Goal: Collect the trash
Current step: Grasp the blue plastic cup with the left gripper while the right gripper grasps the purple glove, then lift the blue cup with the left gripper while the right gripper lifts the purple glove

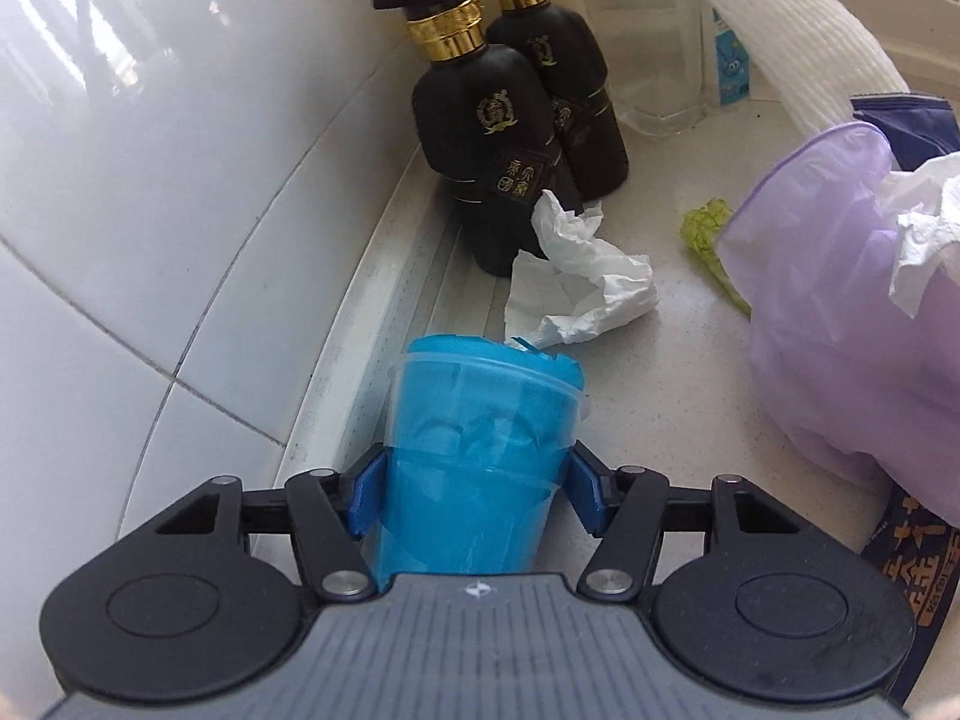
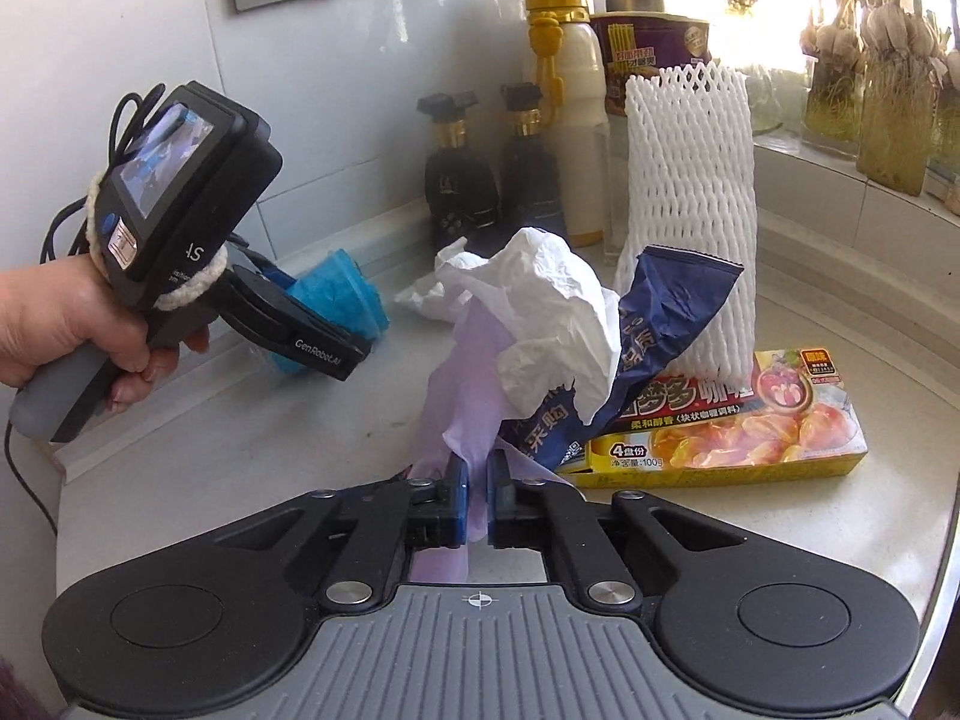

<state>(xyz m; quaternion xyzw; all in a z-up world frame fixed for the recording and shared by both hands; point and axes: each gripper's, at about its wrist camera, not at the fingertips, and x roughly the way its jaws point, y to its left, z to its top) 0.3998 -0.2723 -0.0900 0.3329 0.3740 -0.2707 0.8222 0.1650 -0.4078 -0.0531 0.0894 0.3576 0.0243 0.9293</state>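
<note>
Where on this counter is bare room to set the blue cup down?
Bare counter lies between the crumpled tissue and the purple bag. Another patch lies in front of the left gripper, toward the near edge. Crowded: the back corner by the black bottles, and around the curry box.

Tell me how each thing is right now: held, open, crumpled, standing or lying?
Left gripper: closed on the blue cup.
Blue cup: held, on its side, blue plastic stuffed inside.
Right gripper: shut on the purple bag.
Purple bag: open, tissue poking out.
Tissue: crumpled, lying loose on the counter.
Black bottles: upright, capped.
Yellow box: lying flat.
Blue wrapper: torn open.
</note>
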